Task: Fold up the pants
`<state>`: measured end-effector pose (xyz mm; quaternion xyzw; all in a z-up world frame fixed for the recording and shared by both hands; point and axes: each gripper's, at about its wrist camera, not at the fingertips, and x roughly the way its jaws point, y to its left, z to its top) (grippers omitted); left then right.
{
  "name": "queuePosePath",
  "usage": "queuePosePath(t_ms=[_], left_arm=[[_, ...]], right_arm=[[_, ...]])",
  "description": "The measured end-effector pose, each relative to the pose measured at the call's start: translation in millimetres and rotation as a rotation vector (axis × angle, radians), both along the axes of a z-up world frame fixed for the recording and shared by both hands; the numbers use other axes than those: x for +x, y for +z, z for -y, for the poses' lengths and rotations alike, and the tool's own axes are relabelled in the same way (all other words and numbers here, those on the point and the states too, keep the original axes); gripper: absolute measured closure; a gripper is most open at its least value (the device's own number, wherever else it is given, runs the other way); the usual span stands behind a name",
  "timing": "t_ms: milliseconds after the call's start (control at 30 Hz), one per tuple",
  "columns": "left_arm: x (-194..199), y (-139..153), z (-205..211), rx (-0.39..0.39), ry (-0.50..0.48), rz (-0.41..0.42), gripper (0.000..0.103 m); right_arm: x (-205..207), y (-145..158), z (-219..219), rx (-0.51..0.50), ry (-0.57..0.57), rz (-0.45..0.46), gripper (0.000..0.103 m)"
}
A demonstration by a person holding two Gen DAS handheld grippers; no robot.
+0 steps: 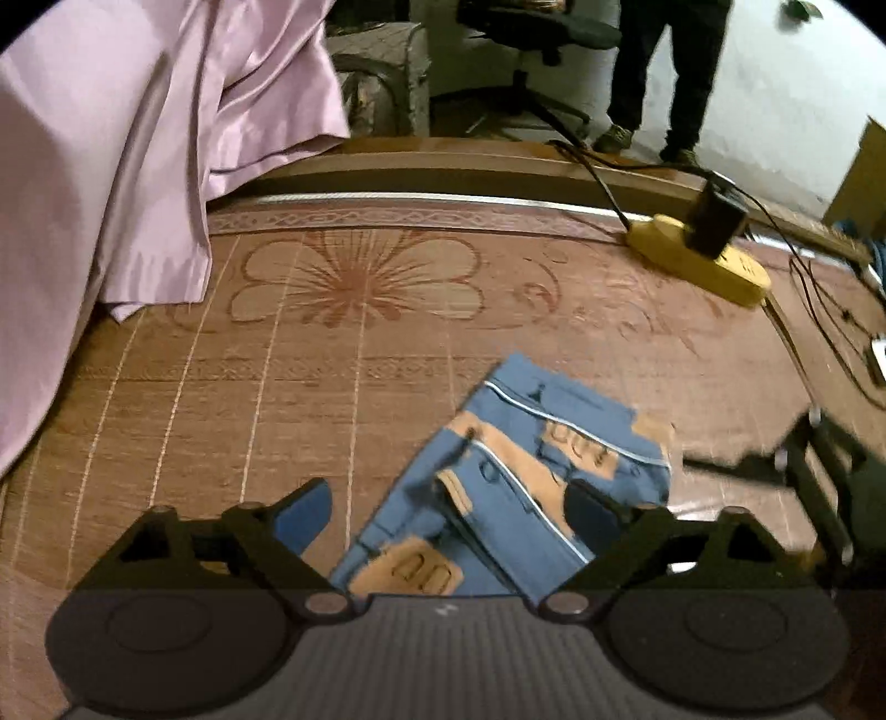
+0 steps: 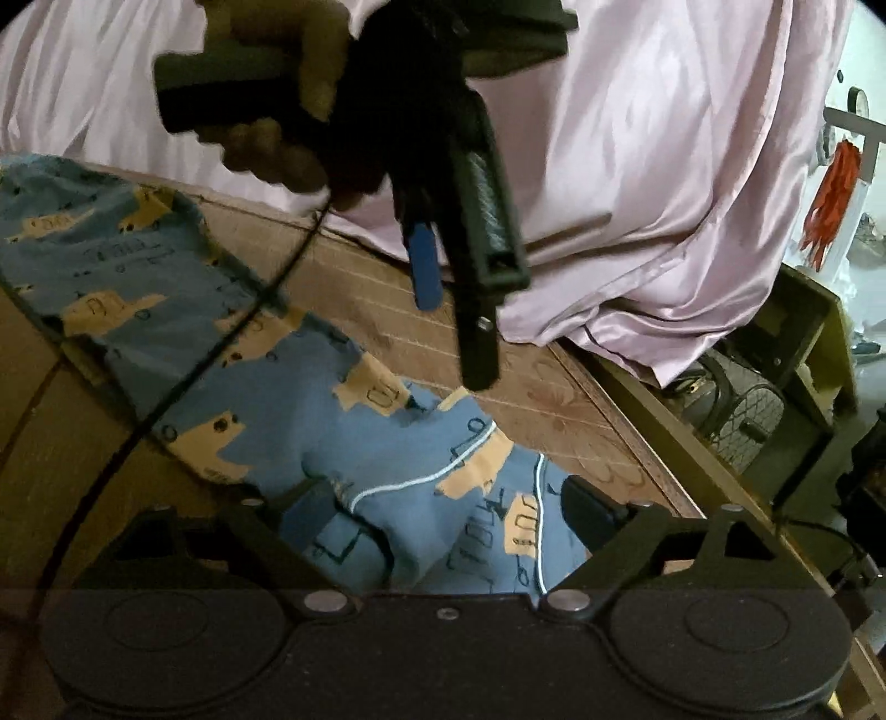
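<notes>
The blue pants [image 1: 515,487] with tan prints and white piping lie partly folded on the woven mat [image 1: 332,360]. My left gripper [image 1: 448,515] hovers just above their near end, open, with the cloth showing between the wide-apart fingers. In the right wrist view the pants [image 2: 266,387] stretch from the upper left down to my right gripper [image 2: 448,512], which is open with cloth lying between its fingers and bunched against the left one. A hand [image 2: 277,149] holds the left gripper [image 2: 451,332] above the pants, pointing down. The right gripper [image 1: 803,459] shows as a dark blur.
A pink satin sheet [image 1: 111,166] is heaped along the mat's left side. A yellow power strip [image 1: 703,260] with a black adapter and cables sits at the far right. A person's legs [image 1: 664,72] and an office chair [image 1: 531,50] stand beyond. A handbag [image 2: 742,410] sits below the bed edge.
</notes>
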<state>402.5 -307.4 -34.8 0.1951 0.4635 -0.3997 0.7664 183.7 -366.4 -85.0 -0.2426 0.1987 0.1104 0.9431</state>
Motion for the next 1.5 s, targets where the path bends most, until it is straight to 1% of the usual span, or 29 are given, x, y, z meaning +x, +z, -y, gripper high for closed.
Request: queuePosePath(t_ms=[33, 100, 133, 200, 233, 267, 333, 367, 400, 433, 500, 567, 633, 700, 767, 833, 900, 967, 1033, 1067, 1100, 1133, 1167, 1200, 1300, 1367, 1433, 1467, 1500], left_arm=[[5, -3, 2, 0.007, 0.017, -0.019, 0.020], [15, -8, 4, 0.009, 0.048, -0.076, 0.033], [18, -11, 5, 0.012, 0.060, -0.099, 0.036], [23, -17, 12, 0.032, 0.068, -0.134, 0.045], [24, -19, 15, 0.046, 0.066, -0.149, 0.047], [25, -21, 19, 0.057, 0.061, -0.159, 0.052], [23, -23, 27, 0.082, 0.036, -0.169, 0.065], [22, -23, 31, 0.098, 0.026, -0.162, 0.076], [19, -21, 33, 0.107, 0.017, -0.149, 0.084], [19, -20, 36, 0.112, 0.010, -0.146, 0.085], [19, -16, 37, 0.108, 0.022, -0.155, 0.088], [21, -11, 36, 0.089, 0.060, -0.176, 0.090], [24, -4, 36, 0.066, 0.109, -0.208, 0.091], [27, 3, 38, 0.028, 0.172, -0.240, 0.093], [29, 9, 43, -0.012, 0.225, -0.248, 0.095], [32, 14, 54, -0.037, 0.268, -0.218, 0.097], [34, 15, 66, -0.042, 0.277, -0.164, 0.097], [34, 10, 80, -0.023, 0.234, -0.126, 0.096], [32, 3, 90, 0.016, 0.199, -0.092, 0.094], [30, 0, 91, 0.020, 0.187, -0.079, 0.091], [29, 0, 91, 0.016, 0.171, -0.070, 0.082], [28, -1, 88, 0.006, 0.153, -0.069, 0.074], [28, -3, 85, -0.002, 0.141, -0.065, 0.060], [27, -3, 80, -0.008, 0.133, -0.053, 0.051], [28, -7, 71, 0.003, 0.087, -0.033, 0.046], [30, -13, 69, 0.049, 0.078, -0.018, 0.047], [31, -22, 67, 0.085, 0.070, -0.029, 0.053], [31, -28, 68, 0.115, 0.060, -0.038, 0.066], [30, -32, 70, 0.160, 0.046, -0.031, 0.075]], right_arm=[[1, 0, 0, 0.006, 0.007, -0.009, 0.019], [2, -1, 0, 0.010, 0.030, -0.028, 0.029], [3, -2, -1, 0.006, 0.039, -0.034, 0.032], [3, -2, -2, 0.002, 0.053, -0.039, 0.042], [3, -2, -2, 0.003, 0.058, -0.038, 0.043], [2, -2, -3, 0.004, 0.064, -0.036, 0.045], [1, -3, -4, -0.003, 0.074, -0.035, 0.048], [1, -4, -4, -0.006, 0.079, -0.036, 0.052], [1, -4, -4, -0.006, 0.083, -0.040, 0.060], [1, -5, -4, -0.004, 0.087, -0.046, 0.065], [1, -5, -3, 0.002, 0.088, -0.053, 0.088], [2, -2, 2, 0.030, 0.070, -0.054, 0.089], [5, 4, 13, 0.110, 0.031, -0.065, 0.090], [10, 11, 29, 0.213, -0.031, -0.079, 0.091], [16, 17, 50, 0.332, -0.103, -0.099, 0.091], [23, 19, 70, 0.440, -0.165, -0.133, 0.091], [30, 15, 89, 0.541, -0.225, -0.187, 0.090], [33, 11, 98, 0.561, -0.273, -0.214, 0.083], [32, 9, 101, 0.533, -0.296, -0.205, 0.077], [32, 10, 103, 0.522, -0.303, -0.196, 0.068], [31, 11, 104, 0.520, -0.308, -0.189, 0.060], [31, 13, 106, 0.524, -0.313, -0.184, 0.057], [30, 13, 108, 0.532, -0.316, -0.180, 0.055], [30, 14, 110, 0.537, -0.319, -0.177, 0.053], [32, 14, 117, 0.543, -0.333, -0.177, 0.052], [33, 11, 121, 0.557, -0.344, -0.190, 0.052], [35, 8, 123, 0.575, -0.352, -0.207, 0.052], [36, 6, 124, 0.580, -0.357, -0.215, 0.054], [36, 5, 125, 0.585, -0.357, -0.220, 0.054]])
